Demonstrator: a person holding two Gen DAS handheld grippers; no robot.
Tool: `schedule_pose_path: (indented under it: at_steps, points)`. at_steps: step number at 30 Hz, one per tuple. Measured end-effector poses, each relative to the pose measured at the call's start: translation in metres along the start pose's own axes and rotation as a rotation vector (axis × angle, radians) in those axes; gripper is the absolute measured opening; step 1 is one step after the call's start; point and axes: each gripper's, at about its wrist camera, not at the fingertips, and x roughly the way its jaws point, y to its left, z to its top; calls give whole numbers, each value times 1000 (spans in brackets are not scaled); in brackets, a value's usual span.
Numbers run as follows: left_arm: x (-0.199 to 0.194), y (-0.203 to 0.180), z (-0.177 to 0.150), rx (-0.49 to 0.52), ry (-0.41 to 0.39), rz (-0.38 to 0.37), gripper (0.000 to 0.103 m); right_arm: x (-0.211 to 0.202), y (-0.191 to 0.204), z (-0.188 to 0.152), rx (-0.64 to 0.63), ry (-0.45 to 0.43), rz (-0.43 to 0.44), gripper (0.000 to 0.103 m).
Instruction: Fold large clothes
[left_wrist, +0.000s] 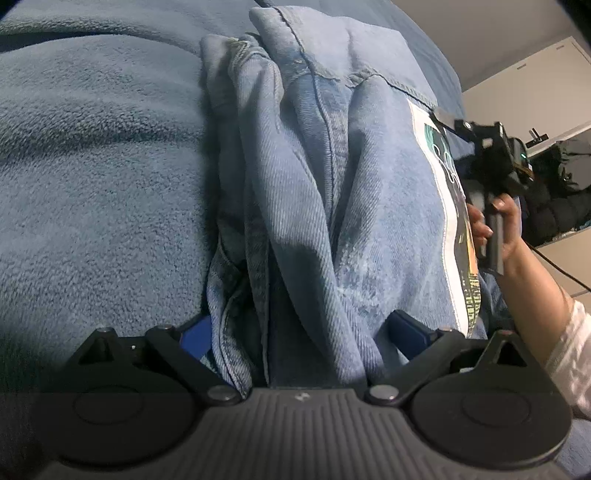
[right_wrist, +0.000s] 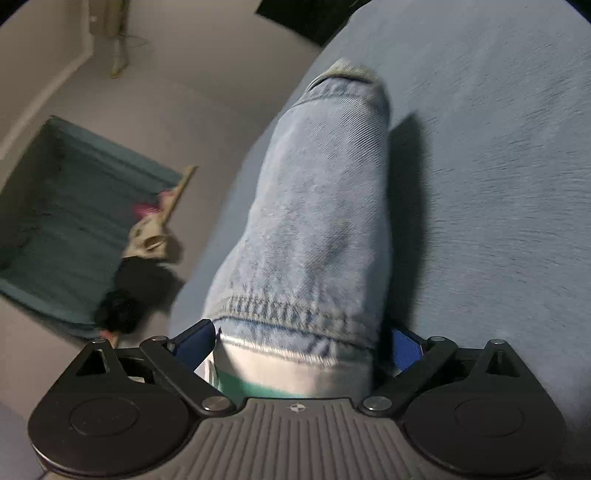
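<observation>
The jeans fill the space between your left gripper's blue pads, bunched into thick folds that run away from the camera; the jaws stand wide around the bundle, and you cannot tell from this view whether the pads actually press on the denim. On the right gripper, a hemmed leg end of the same jeans lies between the blue fingers, with a strip of white and teal fabric showing just under the hem; the jaws are spread wide and the view is too blurred to show the pads biting the cloth.

Outward from the left fingers, the denim rests on a fuzzy blue blanket that covers the surface to the left. To the right of the folds lies a white-edged printed panel, and just beyond it your right hand grips the handle of the other tool.

Outward from the right fingers, the jeans leg stretches over the blue blanket. Off its edge, on the pale floor, sit a teal rug and a dark heap with some light fabric beside it.
</observation>
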Motion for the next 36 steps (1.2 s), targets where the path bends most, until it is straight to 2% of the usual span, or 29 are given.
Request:
schedule_pose_path:
  at_steps: [9, 11, 15, 17, 21, 22, 24, 26, 30, 36]
  points:
    - [5, 9, 3, -28, 16, -40, 100, 54, -24, 43, -31, 69, 170, 103]
    - [4, 9, 2, -28, 15, -39, 101, 54, -29, 43, -50, 47, 193, 96]
    - [7, 7, 2, -24, 9, -34, 101, 54, -24, 33, -75, -37, 133, 84]
    - [4, 5, -3, -14, -5, -35, 101, 56, -10, 28, -129, -81, 67, 73]
    - [5, -3, -10, 2, -38, -36, 99, 55, 21, 22, -204, -162, -29, 61]
    - [6, -8, -11, 13, -45, -39, 96, 55, 36, 19, -268, -179, -70, 59]
    - [6, -16, -15, 23, -67, -63, 95, 52, 59, 15, -354, -211, -104, 57]
    - [6, -23, -15, -4, -119, -154, 95, 46, 77, 14, -426, -239, -115, 56]
    - [29, -49, -3, 5, -132, -157, 91, 20, 106, 23, -536, -276, -126, 55]
    - [68, -100, 43, 77, -181, -194, 85, -25, 109, 92, -570, -255, -129, 54]
